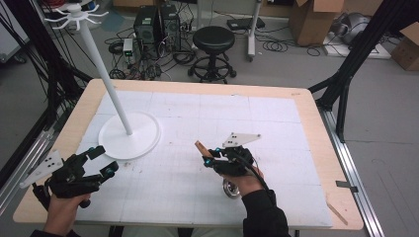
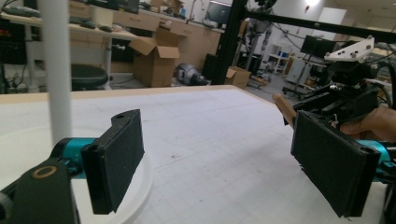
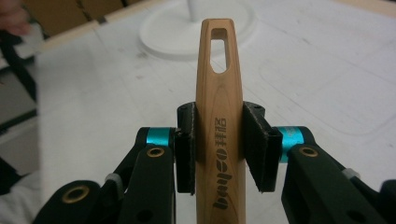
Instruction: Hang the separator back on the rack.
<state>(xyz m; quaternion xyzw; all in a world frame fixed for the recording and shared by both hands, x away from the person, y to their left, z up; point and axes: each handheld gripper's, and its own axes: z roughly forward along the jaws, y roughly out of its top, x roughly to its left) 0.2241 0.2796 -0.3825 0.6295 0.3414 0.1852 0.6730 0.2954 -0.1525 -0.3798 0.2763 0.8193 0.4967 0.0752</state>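
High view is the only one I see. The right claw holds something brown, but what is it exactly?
Observer: A wooden handle, clamped from both sides by the right claw. Printed letters run along it.
Operator: Does the handle have a hole for hanging?
Observer: Yes, there is a long slot near its free end, and that end points toward the round base of the white stand.

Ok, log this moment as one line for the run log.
right gripper: jaws shut on wooden handle | left gripper: jaws open, nothing between | white stand: upright on table
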